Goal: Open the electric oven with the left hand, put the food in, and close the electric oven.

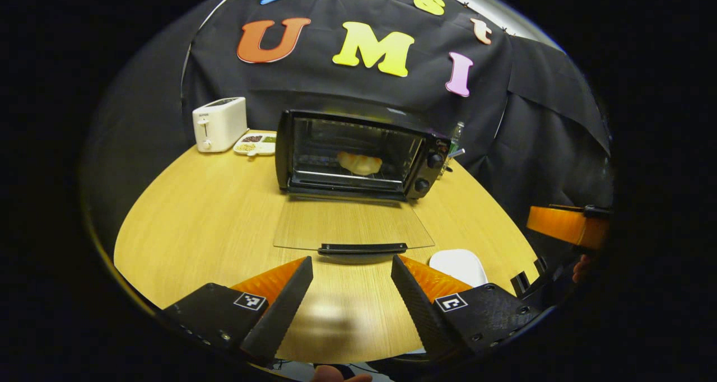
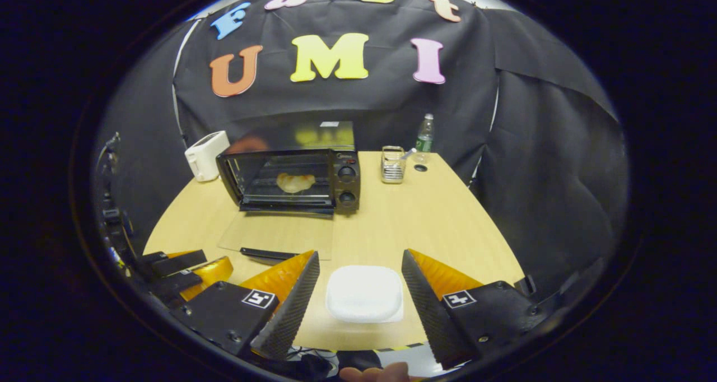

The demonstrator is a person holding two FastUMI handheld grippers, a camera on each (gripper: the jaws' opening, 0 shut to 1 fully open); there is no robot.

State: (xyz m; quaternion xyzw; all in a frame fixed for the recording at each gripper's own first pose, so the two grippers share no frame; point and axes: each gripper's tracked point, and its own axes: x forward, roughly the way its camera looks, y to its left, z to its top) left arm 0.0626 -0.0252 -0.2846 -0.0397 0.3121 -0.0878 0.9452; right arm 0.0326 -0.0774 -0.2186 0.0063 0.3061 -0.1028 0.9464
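The black electric oven (image 1: 358, 155) stands toward the back of the wooden table, two round knobs (image 1: 428, 172) stacked at its right side. Its glass door (image 1: 350, 225) hangs fully open, lying flat toward the front, black handle (image 1: 362, 248) at the near edge. A pale golden pastry (image 1: 359, 162) rests on the rack inside.

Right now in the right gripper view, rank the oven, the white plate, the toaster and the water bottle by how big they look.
1. Oven, clearly largest.
2. White plate, but it lies nearest the camera, which inflates it.
3. Toaster.
4. Water bottle, smallest, though it stands farthest back.
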